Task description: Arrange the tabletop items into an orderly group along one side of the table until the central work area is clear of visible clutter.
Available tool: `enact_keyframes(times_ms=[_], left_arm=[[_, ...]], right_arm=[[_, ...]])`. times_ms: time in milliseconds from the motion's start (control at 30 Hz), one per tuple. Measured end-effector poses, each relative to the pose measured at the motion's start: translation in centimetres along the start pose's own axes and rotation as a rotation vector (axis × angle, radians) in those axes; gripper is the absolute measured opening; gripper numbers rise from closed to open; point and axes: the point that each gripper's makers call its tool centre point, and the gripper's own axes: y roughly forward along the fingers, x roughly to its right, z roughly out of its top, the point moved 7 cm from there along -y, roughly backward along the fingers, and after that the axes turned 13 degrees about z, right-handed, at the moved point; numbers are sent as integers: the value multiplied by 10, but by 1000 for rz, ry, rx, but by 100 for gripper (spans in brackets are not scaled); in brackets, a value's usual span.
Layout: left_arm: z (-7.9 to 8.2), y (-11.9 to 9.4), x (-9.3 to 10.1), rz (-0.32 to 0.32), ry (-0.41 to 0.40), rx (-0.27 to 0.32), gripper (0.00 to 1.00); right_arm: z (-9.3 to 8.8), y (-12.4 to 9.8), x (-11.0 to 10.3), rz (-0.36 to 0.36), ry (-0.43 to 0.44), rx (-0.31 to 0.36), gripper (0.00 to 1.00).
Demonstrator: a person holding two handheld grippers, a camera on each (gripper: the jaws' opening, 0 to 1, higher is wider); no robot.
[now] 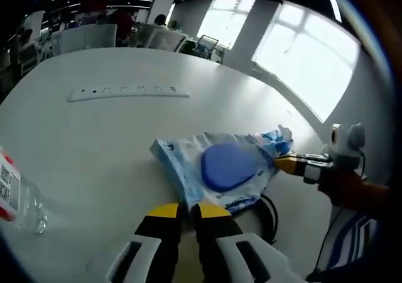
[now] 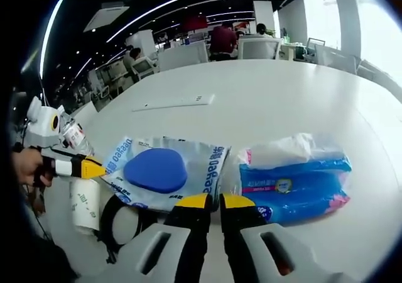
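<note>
A clear plastic bag with blue print (image 1: 188, 163) lies on the white table (image 1: 113, 144), with a blue oval pad (image 1: 227, 166) inside it. My left gripper (image 1: 188, 210) is shut on the bag's near corner. In the left gripper view my right gripper (image 1: 282, 163) comes in from the right and pinches the bag's far end. In the right gripper view the same bag (image 2: 201, 163) and pad (image 2: 156, 170) lie just ahead of my right gripper (image 2: 215, 201), which is shut on its edge. My left gripper (image 2: 94, 168) holds the bag's left edge.
A blue and white tissue pack (image 2: 295, 188) lies right of the bag. A water bottle (image 1: 16, 198), a white roll (image 2: 85, 204) and a coiled black cable (image 2: 116, 223) sit near the table edge. A white power strip (image 1: 129, 93) lies farther back. Chairs and people are beyond.
</note>
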Motion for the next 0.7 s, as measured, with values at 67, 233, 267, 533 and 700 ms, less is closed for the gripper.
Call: enact_keyframes(times_ms=[67,233,267,533,700], left_arm=[[0,0,-1,-2,-9,-2,8],[2,-3,-1,-3,-7,7,11],[2,-4,-1,-6,-8,11,12],[6,-12,1,-11,3,33,16],[7,-21,4,-20,13,47,19]], right_arm=[[-1,0,0,-5,-1,-2,3],[0,-4,-4,-15,6,12,5],[0,-5,-3,-17,8,19,5],[6,-17,-7,-31,-5,46,8],[7,-24,-10,-32,-4,68,9]])
